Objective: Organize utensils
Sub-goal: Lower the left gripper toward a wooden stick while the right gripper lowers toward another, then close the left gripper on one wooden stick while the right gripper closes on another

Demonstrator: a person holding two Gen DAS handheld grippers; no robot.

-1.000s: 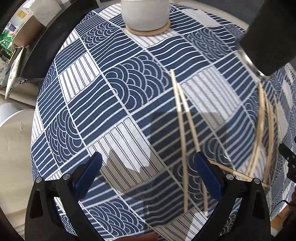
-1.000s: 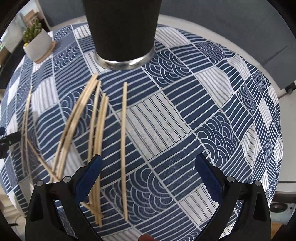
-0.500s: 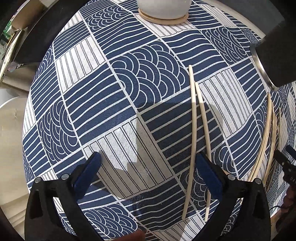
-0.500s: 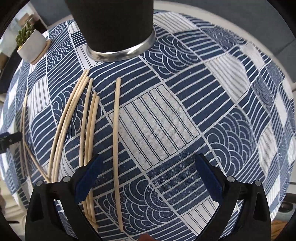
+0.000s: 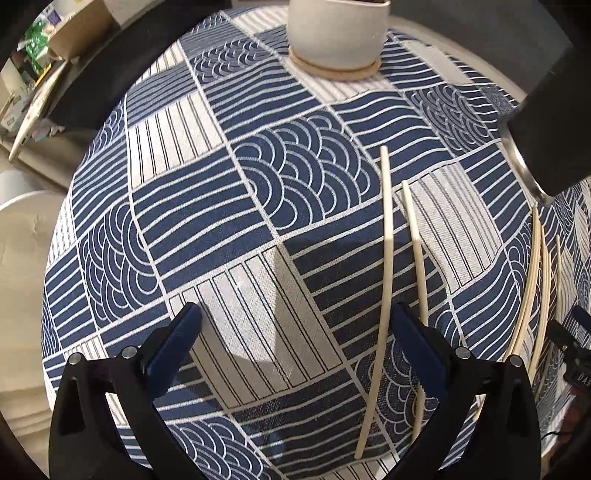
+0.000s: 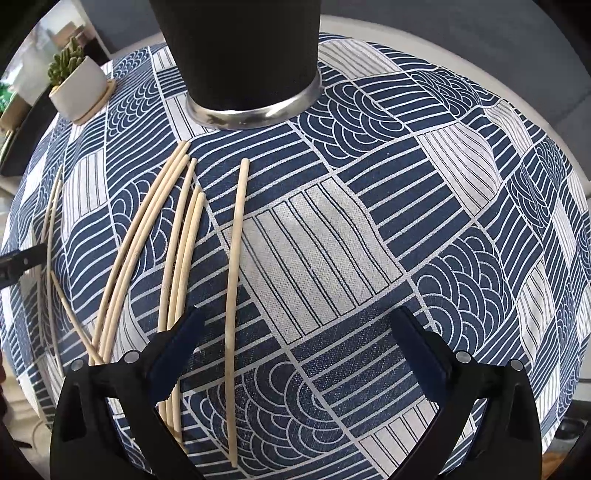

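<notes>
Several pale wooden chopsticks lie loose on a blue-and-white patterned tablecloth (image 5: 258,206). In the left wrist view two chopsticks (image 5: 384,280) run lengthwise just inside my right finger, and more chopsticks (image 5: 532,280) lie farther right. My left gripper (image 5: 295,332) hangs open over the cloth, holding nothing. In the right wrist view a single chopstick (image 6: 234,280) lies between the fingers near the left one, with a fan of several chopsticks (image 6: 159,251) to its left. My right gripper (image 6: 295,332) is open and empty. A tall black cup with a metal base (image 6: 247,66) stands behind them.
A white pot on a wooden coaster (image 5: 338,33) stands at the far side; it holds a small cactus (image 6: 70,62). The black cup (image 5: 550,125) rises at the right of the left wrist view. The round table's edge (image 6: 480,74) curves behind, with shelves of clutter (image 5: 33,66) at left.
Both grippers have shifted over the cloth: the chopsticks and white pot appear lower and larger in the left view, and the black cup looms closer in the right view. Both stay open.
</notes>
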